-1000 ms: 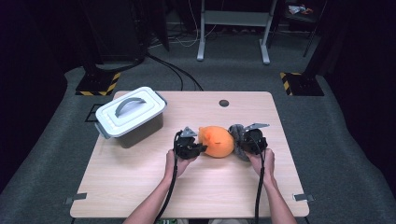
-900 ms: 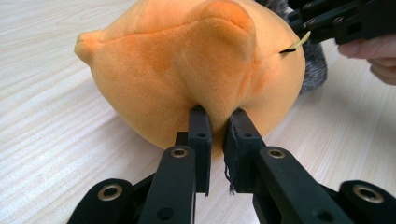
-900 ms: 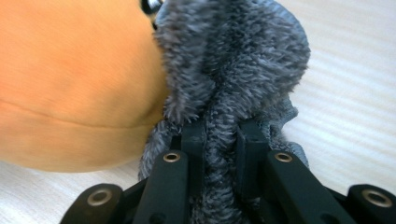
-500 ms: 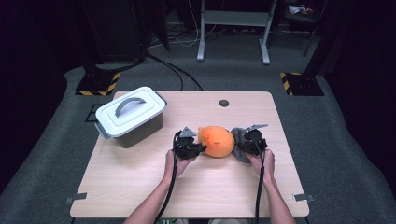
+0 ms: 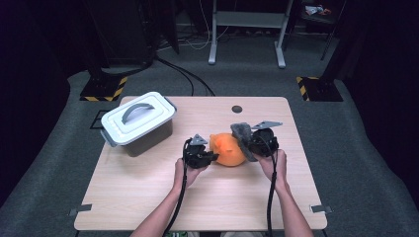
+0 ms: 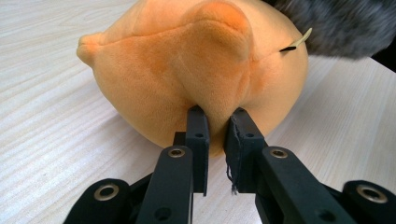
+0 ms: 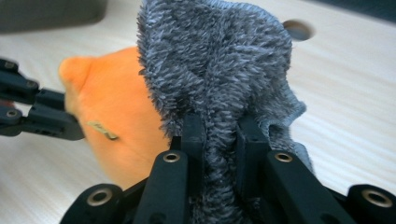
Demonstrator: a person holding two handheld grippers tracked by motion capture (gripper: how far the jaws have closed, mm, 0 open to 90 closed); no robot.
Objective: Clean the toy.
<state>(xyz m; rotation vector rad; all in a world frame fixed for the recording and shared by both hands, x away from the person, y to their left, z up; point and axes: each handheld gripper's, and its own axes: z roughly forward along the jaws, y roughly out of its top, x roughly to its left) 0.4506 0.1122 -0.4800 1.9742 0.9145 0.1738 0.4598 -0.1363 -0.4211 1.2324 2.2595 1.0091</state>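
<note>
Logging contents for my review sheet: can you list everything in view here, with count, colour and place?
Plush toy: one, orange, table centre, between the two grippers.
Fuzzy cloth: one, grey, against the plush's right side.
Lidded box: one, white lid with grey handle, grey body, table's far left.
Table: one, light wood, with a dark round hole near the far edge.
Floor cables: several, dark, beyond the table.
Left gripper: black, shut on a fold of the plush.
Right gripper: black, shut on the cloth.
Hands: two, behind the grippers.
</note>
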